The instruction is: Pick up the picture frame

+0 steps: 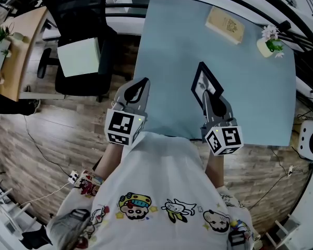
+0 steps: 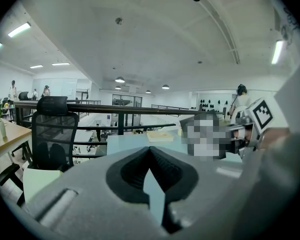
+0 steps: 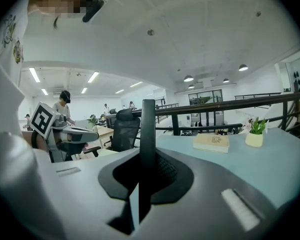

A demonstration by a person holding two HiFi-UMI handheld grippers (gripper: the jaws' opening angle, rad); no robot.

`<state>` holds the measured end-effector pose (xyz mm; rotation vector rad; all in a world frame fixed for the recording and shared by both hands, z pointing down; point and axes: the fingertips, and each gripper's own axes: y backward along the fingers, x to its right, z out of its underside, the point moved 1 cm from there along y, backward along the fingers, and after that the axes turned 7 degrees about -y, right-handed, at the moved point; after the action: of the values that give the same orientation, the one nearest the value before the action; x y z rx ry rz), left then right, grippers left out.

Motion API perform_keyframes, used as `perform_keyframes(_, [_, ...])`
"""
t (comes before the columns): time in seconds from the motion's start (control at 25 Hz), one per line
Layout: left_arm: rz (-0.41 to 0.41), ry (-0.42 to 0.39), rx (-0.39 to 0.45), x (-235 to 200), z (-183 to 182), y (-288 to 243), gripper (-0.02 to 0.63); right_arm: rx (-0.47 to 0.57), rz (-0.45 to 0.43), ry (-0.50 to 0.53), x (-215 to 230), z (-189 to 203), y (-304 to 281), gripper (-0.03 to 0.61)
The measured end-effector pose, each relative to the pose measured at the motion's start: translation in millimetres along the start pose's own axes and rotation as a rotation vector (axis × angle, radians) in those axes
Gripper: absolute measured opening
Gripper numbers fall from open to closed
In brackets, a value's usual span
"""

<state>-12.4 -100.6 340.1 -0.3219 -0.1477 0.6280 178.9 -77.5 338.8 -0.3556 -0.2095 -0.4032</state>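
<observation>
Right hand-held gripper (image 1: 205, 95), grey moulded plastic with ribbed black pads, pinches the picture frame (image 1: 205, 80) by its thin edge. In the right gripper view the frame stands upright between the jaws as a narrow black strip. From the head view it is a flat rectangle with a slim black rim and a pale panel inside, held over the near middle of the worktop. Whether its lower edge touches the worktop cannot be told.

That worktop (image 1: 167, 35) is a broad, smooth, matte slab of pale blue with straight edges. Off the worktop's left edge stands a black office chair (image 1: 75, 7) with a mesh back, and a square pale green sheet (image 1: 79, 57) lies on its seat. Wood-grain plank floor (image 1: 52, 134) lies below the worktop on both sides.

At the worktop's near left edge is the left hand-held gripper (image 1: 141, 83), of the same grey shell, its jaws pressed together on nothing.

Near the worktop's far edge lies a flat cream book (image 1: 225, 24). Towards the worktop's far right corner sits a small rounded white pot (image 1: 266, 47) with green leaves and pale flowers.
</observation>
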Motion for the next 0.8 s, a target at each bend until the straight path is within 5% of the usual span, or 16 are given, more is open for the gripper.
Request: perform_keyframes(0.8, [-0.002, 0.017, -0.013, -12.9, 6.2, -7.4, -0.002, -0.042, -0.022, -0.022, -9.4, 12.8, -17.3, 0.035])
